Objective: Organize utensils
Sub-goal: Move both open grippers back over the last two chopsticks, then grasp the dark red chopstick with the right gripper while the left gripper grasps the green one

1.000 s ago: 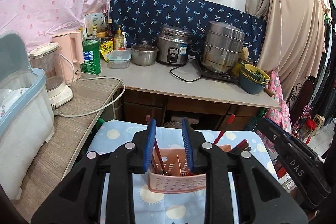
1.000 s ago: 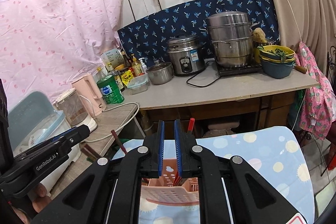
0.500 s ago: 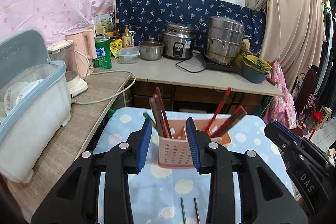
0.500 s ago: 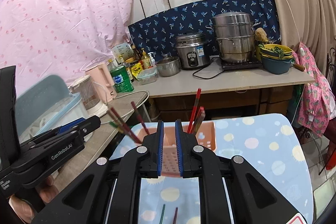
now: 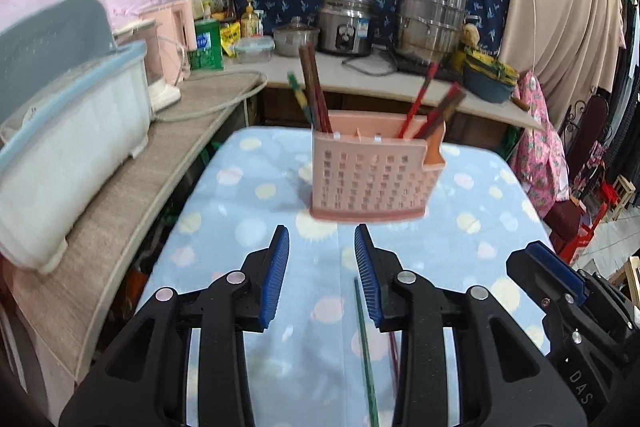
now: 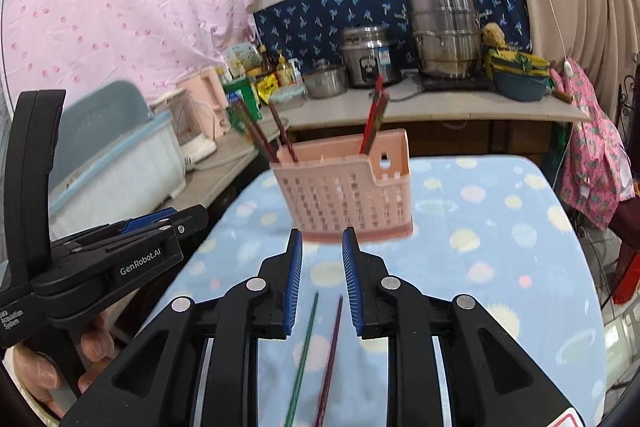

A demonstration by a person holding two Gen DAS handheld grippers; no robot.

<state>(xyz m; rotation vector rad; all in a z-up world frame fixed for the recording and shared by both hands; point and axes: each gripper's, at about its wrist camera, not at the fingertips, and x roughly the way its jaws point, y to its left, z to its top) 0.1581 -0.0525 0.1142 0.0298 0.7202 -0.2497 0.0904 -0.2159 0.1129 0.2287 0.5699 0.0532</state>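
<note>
A pink slotted utensil holder point(image 5: 368, 179) point(image 6: 348, 195) stands upright on the table's blue dotted cloth point(image 5: 248, 227). Red, brown and green chopsticks stick out of it. My left gripper point(image 5: 322, 239) hovers in front of it, open, with nothing between its fingers. My right gripper point(image 6: 322, 239) is also just short of the holder; its jaws are opening and hold nothing. A green chopstick point(image 6: 304, 347) and a purple chopstick point(image 6: 330, 355) lie on the cloth under the right gripper. In the left wrist view the green chopstick point(image 5: 366, 347) runs under the right finger.
A white and blue dish bin point(image 5: 72, 147) sits on the wooden counter at left. The far counter carries a rice cooker point(image 5: 348, 27), a steel steamer point(image 5: 432, 15) and stacked bowls point(image 5: 488, 79). A person's hand point(image 6: 92, 343) grips the left tool.
Both grippers drew back and sank away from the holder, which now stands beyond the fingertips. Two chopsticks on the cloth came into view. The right jaws widened; the left widened slightly.
</note>
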